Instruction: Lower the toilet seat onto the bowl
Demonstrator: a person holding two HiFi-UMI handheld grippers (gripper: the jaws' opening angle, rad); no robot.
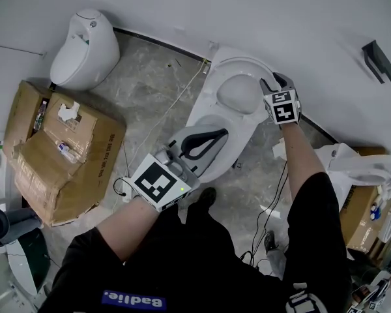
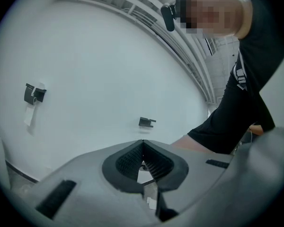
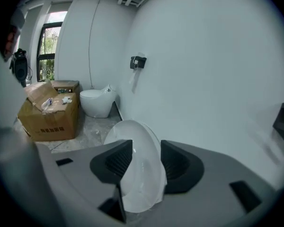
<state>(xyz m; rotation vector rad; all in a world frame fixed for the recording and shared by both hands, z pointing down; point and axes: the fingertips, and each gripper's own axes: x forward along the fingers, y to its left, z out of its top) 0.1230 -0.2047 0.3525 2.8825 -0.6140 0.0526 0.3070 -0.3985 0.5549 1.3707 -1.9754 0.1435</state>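
Two claws are at work, and the right claw [image 3: 143, 162] is the one that matters. Its jaws stand wide apart with the top edge of the white seat [image 1: 240, 91] between the pads. The pads [image 3: 114, 162] sit close on either side of that edge, but I see no squeeze on it, so I read this claw as open around the seat and holding nothing yet. The seat stands upright behind the bowl [image 1: 238, 142], leaning toward the wall [image 1: 300, 18]; whether seat and lid are stacked together there I cannot tell. The left claw [image 2: 143, 145] has its jaws closed tip to tip with nothing in them. It hangs level above the front of the bowl and touches nothing. A cardboard box [image 1: 65, 155] and a second toilet [image 1: 85, 51] sit well off to the left of the bowl and play no part. The step in hand looks like taking hold of the raised seat, so the lowering itself has not begun. The next move probably calls for closing the right jaws on that top edge. The seat would then swing forward on its hinge and down toward the bowl, slowly enough that it does not drop. The left claw should stay clear of the rim as the seat comes down.
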